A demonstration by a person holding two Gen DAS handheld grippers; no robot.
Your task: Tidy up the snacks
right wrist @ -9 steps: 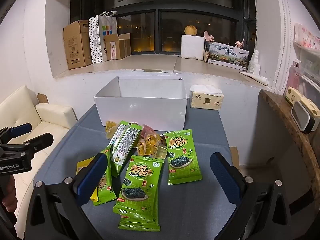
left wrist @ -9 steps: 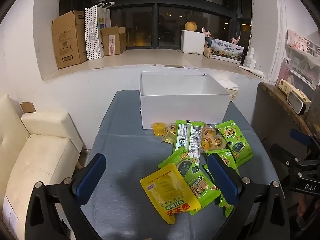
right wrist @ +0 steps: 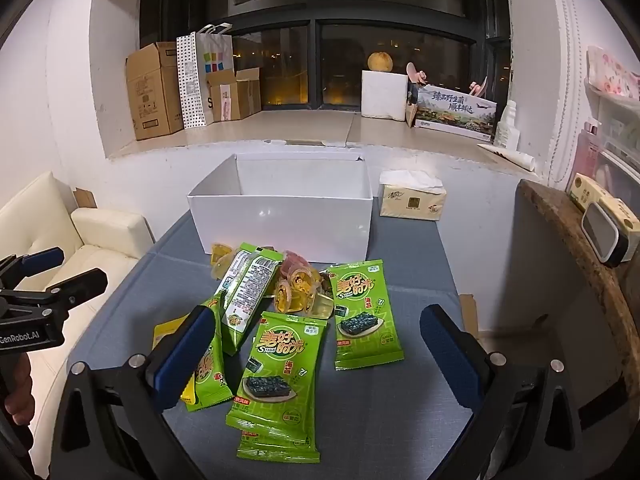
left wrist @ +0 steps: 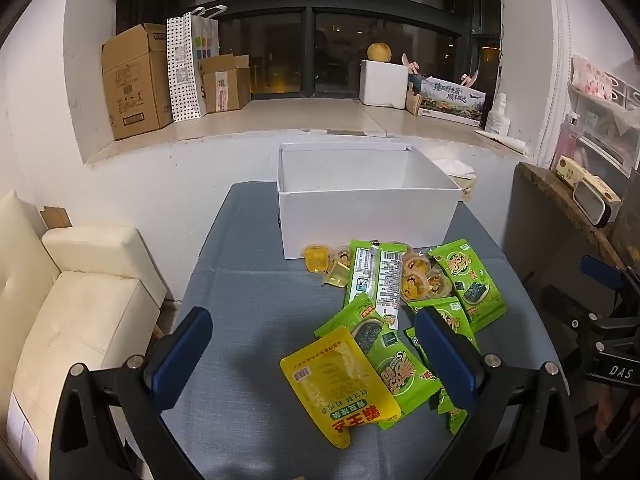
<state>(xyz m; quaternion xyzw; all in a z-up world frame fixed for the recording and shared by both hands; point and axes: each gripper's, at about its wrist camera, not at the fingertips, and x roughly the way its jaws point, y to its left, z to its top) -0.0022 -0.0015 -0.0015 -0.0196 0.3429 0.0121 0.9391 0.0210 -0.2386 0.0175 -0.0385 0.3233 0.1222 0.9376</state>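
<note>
Grippers hover wide apart-jawed, holding nothing: left gripper (left wrist: 314, 354) above a yellow pouch (left wrist: 340, 380), right gripper (right wrist: 320, 346) above green seaweed packets (right wrist: 280, 364). Beyond them jelly cups (right wrist: 298, 284) lie heaped on the grey worktop (left wrist: 248, 312), just before the open white box (right wrist: 280, 220).

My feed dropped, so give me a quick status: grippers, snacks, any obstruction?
Left gripper and right gripper: jaws open, empty, above the pile. Snack packets and jelly cups loose on table. White box behind them, open; nothing blocking.
</note>
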